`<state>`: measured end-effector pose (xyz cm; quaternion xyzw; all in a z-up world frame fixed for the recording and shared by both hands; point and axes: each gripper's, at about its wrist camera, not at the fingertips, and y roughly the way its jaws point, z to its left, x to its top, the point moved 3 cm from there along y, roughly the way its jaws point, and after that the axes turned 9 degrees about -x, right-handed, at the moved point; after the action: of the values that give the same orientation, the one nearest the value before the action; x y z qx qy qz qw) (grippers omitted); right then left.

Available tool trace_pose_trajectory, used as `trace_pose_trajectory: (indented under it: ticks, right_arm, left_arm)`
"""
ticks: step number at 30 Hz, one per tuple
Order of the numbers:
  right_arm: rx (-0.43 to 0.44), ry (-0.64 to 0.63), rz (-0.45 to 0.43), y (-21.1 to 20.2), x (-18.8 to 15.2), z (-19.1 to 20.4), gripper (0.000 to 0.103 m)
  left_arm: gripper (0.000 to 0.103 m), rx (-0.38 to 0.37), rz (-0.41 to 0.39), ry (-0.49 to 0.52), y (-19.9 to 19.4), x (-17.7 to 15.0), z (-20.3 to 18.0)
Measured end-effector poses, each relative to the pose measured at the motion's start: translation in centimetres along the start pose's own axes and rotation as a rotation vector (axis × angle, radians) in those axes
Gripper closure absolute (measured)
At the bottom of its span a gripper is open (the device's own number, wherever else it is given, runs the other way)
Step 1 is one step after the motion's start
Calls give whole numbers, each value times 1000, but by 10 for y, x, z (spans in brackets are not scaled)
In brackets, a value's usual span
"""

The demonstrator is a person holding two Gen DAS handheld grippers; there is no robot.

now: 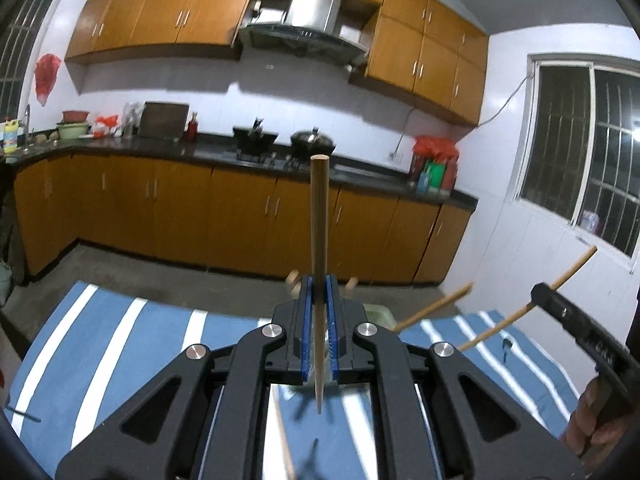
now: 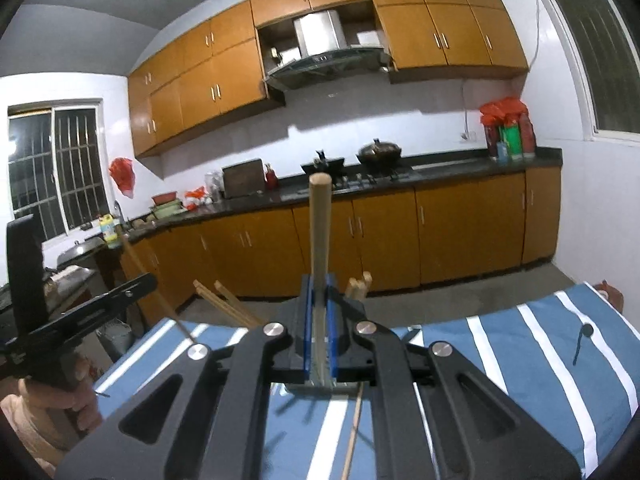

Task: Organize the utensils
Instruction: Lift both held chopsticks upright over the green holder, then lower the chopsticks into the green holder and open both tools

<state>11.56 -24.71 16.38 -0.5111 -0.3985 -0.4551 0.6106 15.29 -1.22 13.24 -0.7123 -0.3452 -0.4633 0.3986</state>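
Between each tool's [image 1: 319, 296] closed pads, a chopstick [image 1: 319, 240] stands upright.

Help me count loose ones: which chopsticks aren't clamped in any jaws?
The chopstick lying flat on the striped cloth below the right gripper, plus those leaning in the holder behind. The left gripper clamps its own.

Two wooden chopsticks [image 1: 319, 240] [image 2: 320, 240] stand upright, each clamped between jaws.

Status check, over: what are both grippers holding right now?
Left gripper shut on a chopstick, upright. Right gripper shut on another chopstick. More chopsticks poke up beyond; striped cloth below.
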Motion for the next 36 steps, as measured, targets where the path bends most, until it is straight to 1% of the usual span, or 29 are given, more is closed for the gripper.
trace_pose_trajectory:
  ticks: [6,9,11,12,16,19,25,28,29,30,32,36]
  right_arm:
    - [-1,8,-80,10,31,14,95]
    - [-9,11,-110,22,38,19,95]
    - [-22,1,-111,33,38,22,95]
    - [-33,-7,-106,40,37,23,95]
    - [-58,-16,-44,74,25,23,95]
    - [-68,-9,0,92,14,18,95]
    - [-70,-9,52,105,0,15,94]
    - [-65,-8,48,100,0,16,92]
    - [-67,-9,43,97,1,16,88]
    - [-68,-6,38,94,2,15,86]
    - [-71,7,22,85,4,12,80]
    - [-89,28,-9,63,7,2,75]
  left_arm:
    - [95,-21,-109,28,12,31,-23]
    - [96,12,-167,61,21,39,-29]
    - [95,28,-181,70,28,39,-28]
    - [95,35,-183,69,33,39,-27]
    - [96,54,-187,53,48,33,-20]
    - [95,59,-178,53,60,26,-17]
    - [95,64,-135,60,78,9,-13]
    - [94,53,-115,48,79,4,-11]
    - [89,49,-113,47,77,4,-10]
    - [75,53,-117,45,73,5,-10]
    - [61,56,-135,42,64,7,-10]
    - [58,51,-155,41,44,14,-10]
